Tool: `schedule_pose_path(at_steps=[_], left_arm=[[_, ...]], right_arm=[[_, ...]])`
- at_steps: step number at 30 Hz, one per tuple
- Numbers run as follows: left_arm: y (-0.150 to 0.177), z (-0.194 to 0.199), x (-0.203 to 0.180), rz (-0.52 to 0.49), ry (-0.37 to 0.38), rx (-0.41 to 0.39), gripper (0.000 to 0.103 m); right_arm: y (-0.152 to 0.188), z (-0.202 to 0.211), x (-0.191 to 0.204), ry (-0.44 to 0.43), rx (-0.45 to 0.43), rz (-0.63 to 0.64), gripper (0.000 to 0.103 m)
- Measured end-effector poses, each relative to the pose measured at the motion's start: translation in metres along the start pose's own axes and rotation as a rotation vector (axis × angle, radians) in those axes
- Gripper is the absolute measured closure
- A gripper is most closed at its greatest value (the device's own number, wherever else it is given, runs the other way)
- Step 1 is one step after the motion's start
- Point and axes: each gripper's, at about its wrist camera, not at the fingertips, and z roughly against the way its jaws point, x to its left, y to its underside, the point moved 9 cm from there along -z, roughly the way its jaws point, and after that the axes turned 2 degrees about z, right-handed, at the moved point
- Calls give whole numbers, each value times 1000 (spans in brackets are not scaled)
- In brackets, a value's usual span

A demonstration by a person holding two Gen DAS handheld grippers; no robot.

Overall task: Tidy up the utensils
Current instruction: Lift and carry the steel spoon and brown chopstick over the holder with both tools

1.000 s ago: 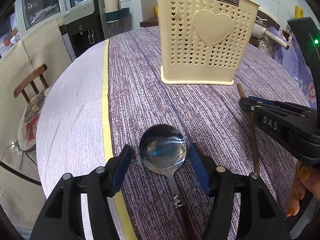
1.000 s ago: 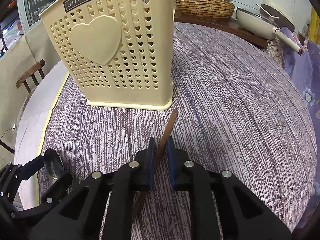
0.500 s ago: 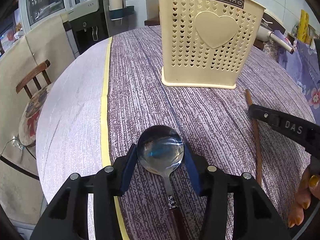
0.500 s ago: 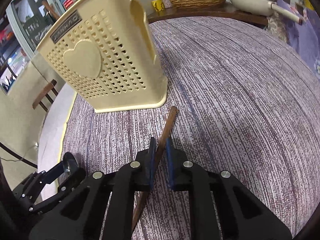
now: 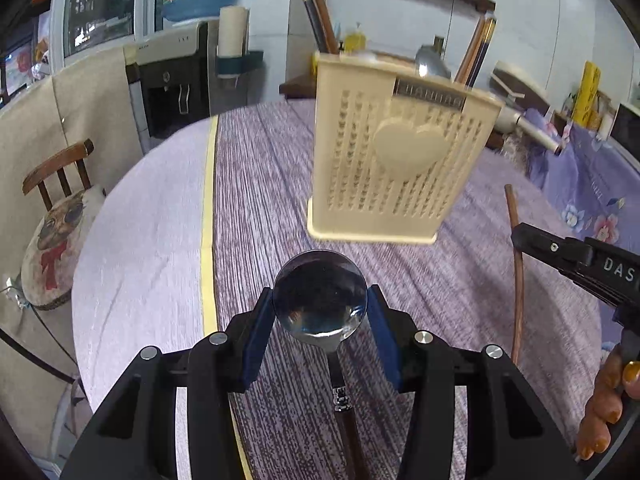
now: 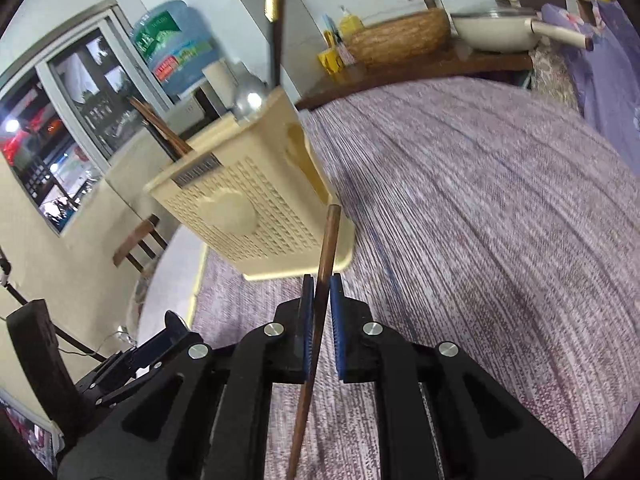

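Two utensils are in our grip and neither is stowed yet, so we judge the task part done. Our left gripper (image 5: 320, 320) has its jaws closed on the bowl of one steel spoon (image 5: 320, 298) with a brown handle, held just above the counter (image 5: 460, 292) in front of the holder. Our right gripper (image 6: 319, 320) has its jaws pinched nearly together on one brown chopstick (image 6: 325, 264), whose tip reaches toward the cream utensil holder (image 6: 248, 220). That single holder, perforated and bearing a raised heart, stands upright on the purple-streaked cloth of the counter. It already carries one round steel spoon bowl (image 6: 249, 98) above its rim and a few dark sticks at one corner; we cannot count those surely. What remains, as we read it, is dropping the chopstick and the spoon into the holder. We see no other loose utensil lying on the counter in either view.
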Motion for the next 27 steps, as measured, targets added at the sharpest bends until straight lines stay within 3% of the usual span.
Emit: schedule_pose_path(at_steps=[12, 27], left_arm=[[-36, 31, -8, 9, 54, -102, 56], [-48, 44, -10, -2, 69, -147, 56]], right_arm=[[-38, 67, 34, -62, -162, 77, 95], [-44, 80, 51, -64, -207, 155, 95]])
